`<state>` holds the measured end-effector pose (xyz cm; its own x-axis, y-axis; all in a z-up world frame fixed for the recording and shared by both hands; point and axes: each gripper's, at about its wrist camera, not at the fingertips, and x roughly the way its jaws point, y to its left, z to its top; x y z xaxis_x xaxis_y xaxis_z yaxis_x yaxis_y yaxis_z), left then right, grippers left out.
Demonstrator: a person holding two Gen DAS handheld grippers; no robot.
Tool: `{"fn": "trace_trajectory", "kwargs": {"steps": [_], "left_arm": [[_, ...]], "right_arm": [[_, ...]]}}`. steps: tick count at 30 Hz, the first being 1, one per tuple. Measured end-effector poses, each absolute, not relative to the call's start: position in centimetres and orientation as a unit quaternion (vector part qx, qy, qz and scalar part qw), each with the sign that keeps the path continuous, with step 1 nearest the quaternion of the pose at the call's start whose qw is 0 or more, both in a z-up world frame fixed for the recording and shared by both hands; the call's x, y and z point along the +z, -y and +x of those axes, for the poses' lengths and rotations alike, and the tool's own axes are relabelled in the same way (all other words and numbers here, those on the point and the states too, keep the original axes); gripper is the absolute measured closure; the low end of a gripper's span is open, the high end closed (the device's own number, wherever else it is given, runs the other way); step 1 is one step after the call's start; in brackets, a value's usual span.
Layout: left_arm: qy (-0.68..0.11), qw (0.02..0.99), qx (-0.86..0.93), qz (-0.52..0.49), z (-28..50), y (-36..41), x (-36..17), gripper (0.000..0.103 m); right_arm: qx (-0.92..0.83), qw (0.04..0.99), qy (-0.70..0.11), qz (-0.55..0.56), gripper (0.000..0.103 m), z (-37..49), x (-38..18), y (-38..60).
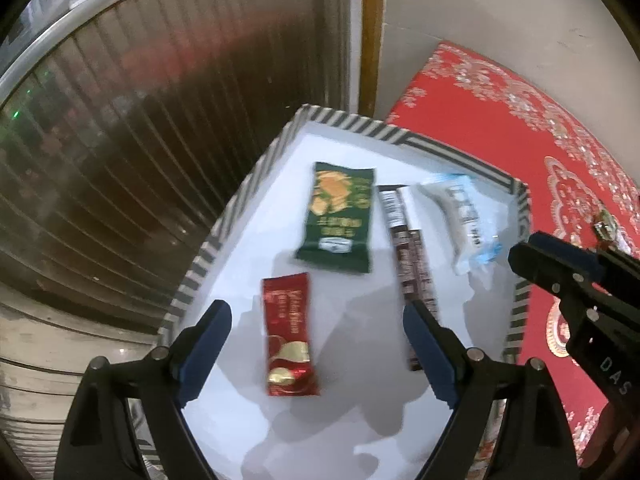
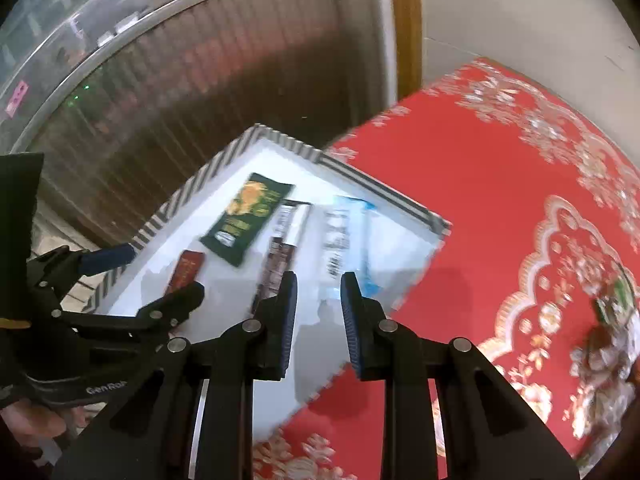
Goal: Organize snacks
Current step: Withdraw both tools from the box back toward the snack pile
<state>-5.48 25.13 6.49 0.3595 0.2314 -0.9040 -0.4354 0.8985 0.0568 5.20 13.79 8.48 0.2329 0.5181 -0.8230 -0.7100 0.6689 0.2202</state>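
A shallow white box with a black-and-white striped rim point(image 1: 208, 252) sits on a bench covered by a red cloth with a gold floral pattern point(image 1: 472, 120), at the edge next to a dark ribbed panel point(image 1: 140, 140). Four snacks lie flat inside it, side by side and apart: a red foil packet with gold print point(image 1: 286, 332), a dark green bag showing yellow chips point(image 1: 340, 216), a long brown bar wrapper with a white barcode end point(image 1: 408, 252), and a white and pale blue packet point(image 1: 464, 220).

The left gripper point(image 1: 316, 348) hangs over the box, released, its blue-padded fingers point(image 1: 206, 344) spread wide on either side of the red foil packet without touching it. The right gripper point(image 2: 318, 312) is clenched almost fully and holds nothing, above the near side of the box by the pale blue packet.
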Motion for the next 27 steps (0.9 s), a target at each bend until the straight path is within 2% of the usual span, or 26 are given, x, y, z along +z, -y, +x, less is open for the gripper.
{"fn": "trace_trajectory", "kwargs": {"steps": [18, 19, 22, 27], "left_arm": [[-0.535, 0.835, 0.116, -0.060, -1.5, -15.1, 6.7, 0.014], [-0.535, 0.835, 0.113, -0.057, -1.4, -14.6, 6.8, 0.014], [-0.536, 0.836, 0.101, -0.049, -0.9, -13.0, 6.9, 0.014], [-0.541, 0.836, 0.084, -0.036, 0.0, -10.5, 6.9, 0.014]], "right_arm": [[0.299, 0.808, -0.504, -0.060, 0.081, 6.6, 7.3, -2.5], [0.292, 0.810, -0.505, -0.058, 0.080, 6.6, 7.3, -1.8], [0.280, 0.815, -0.504, -0.051, 0.057, 6.7, 7.3, -0.3], [0.260, 0.823, -0.503, -0.036, 0.057, 6.8, 7.4, 2.7]]}}
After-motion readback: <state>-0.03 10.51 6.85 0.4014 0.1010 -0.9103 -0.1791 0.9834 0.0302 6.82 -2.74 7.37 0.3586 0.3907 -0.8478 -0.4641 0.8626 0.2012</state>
